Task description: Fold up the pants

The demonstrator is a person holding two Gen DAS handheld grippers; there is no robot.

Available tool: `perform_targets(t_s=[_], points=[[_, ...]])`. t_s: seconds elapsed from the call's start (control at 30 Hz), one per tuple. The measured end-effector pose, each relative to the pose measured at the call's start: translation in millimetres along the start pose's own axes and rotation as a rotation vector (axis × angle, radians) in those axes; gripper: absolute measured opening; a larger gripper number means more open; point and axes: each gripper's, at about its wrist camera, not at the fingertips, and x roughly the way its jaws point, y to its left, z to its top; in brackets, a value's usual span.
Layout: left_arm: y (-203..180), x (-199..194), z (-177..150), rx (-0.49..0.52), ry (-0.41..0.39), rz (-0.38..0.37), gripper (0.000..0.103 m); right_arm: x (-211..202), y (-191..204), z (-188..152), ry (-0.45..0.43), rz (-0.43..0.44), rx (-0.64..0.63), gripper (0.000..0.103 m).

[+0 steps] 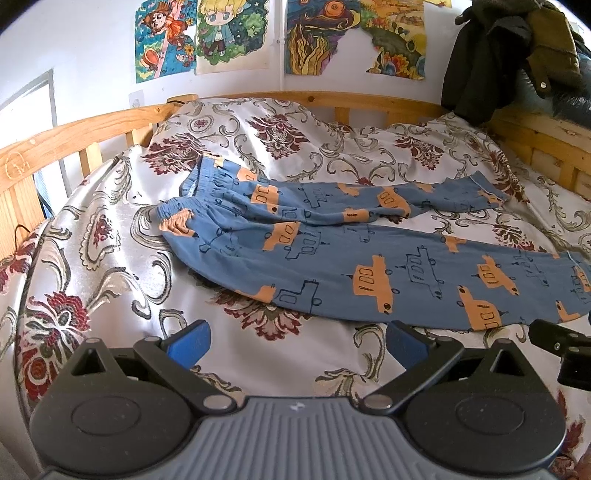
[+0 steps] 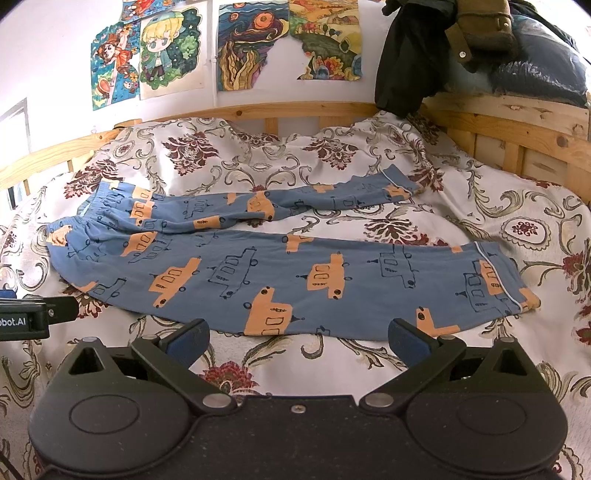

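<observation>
Blue pants with orange and outlined vehicle prints lie spread flat on the bed, waistband at the left, both legs running to the right. The far leg is rumpled; the near leg lies smooth. My left gripper is open, hovering just short of the near leg's lower edge, nothing between its blue pads. In the right wrist view the same pants fill the middle, cuffs at the right. My right gripper is open too, close to the near leg's front edge, holding nothing.
A floral bedspread covers the bed. A wooden rail runs around the back and sides. Dark jackets hang over the right corner. Posters are on the wall. The other gripper's body shows at the right edge.
</observation>
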Motion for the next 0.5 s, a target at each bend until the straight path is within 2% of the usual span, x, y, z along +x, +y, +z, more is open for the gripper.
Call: perform_targets(t_s=[0.27,0.4,0.5], points=[[-3,3,1,-0.004,0.026,0.003,0.103,1,-1,-2,0.004,-0.001,-0.002,0.102],[1,7,4,-0.059,0.067,-0.007,0.103,3,-1,0,0.014,0.001,-0.014,0.102],[2,8,10,-0.071,0.076,0.019,0.103,5,-3,7,0.02,0.01,-0.038,0.102]])
